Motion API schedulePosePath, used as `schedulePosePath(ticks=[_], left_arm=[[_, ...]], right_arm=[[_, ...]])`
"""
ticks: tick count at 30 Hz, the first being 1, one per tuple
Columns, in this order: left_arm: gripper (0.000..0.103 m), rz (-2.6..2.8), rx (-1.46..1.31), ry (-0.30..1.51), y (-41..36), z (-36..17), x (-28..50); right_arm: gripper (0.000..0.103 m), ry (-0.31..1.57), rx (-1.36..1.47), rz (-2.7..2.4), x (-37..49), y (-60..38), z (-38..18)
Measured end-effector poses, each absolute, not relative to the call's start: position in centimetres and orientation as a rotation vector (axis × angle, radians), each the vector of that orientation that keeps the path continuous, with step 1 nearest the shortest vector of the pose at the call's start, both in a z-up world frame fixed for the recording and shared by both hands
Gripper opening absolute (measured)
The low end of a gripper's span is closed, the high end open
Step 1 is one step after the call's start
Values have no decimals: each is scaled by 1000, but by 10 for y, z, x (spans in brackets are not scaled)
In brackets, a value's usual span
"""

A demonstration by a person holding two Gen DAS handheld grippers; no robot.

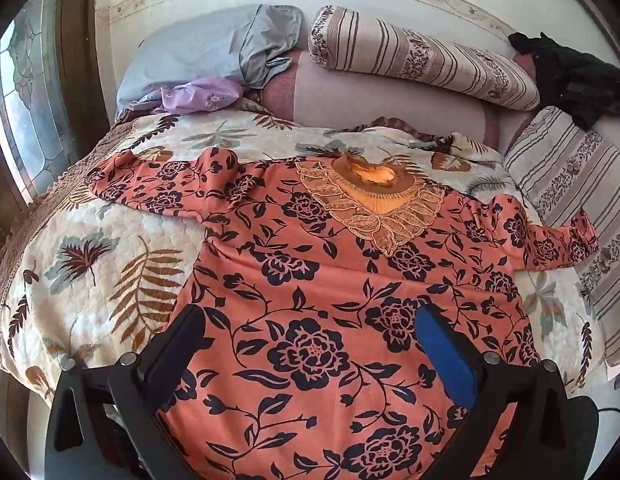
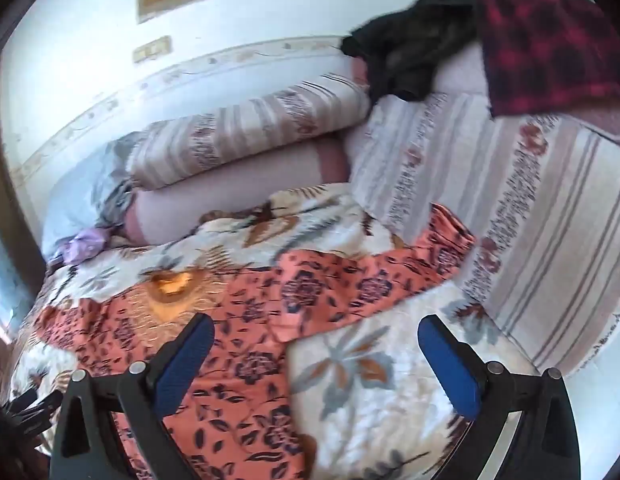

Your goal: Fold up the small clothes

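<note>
Both grippers, left [image 1: 313, 344] and right [image 2: 315, 356], hover with jaws wide apart, gripping nothing, above the orange floral blouse [image 1: 349, 288] spread flat mid-frame on the quilt [image 1: 110, 248], presumably ready for folding.

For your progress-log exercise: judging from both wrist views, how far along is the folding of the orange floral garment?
Done: the orange floral garment lies spread flat on the quilt, sleeves out. In hand: nothing; the left claw and right claw are both open above it. Left: every fold, since no fold shows yet.
</note>
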State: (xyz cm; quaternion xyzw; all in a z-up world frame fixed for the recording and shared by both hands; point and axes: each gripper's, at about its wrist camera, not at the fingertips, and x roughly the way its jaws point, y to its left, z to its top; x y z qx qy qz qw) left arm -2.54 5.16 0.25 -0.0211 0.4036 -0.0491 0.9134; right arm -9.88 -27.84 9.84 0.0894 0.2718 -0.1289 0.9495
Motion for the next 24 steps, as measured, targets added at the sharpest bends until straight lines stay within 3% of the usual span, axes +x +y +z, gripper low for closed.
schedulePosePath(ticks=[10, 24], left_arm=[[103, -58, -38, 839, 65, -3, -31], [103, -52, -20, 835, 60, -6, -37]], right_arm=[[103, 650, 141, -9, -95, -138, 38], [103, 726, 126, 32, -89, -119, 19]])
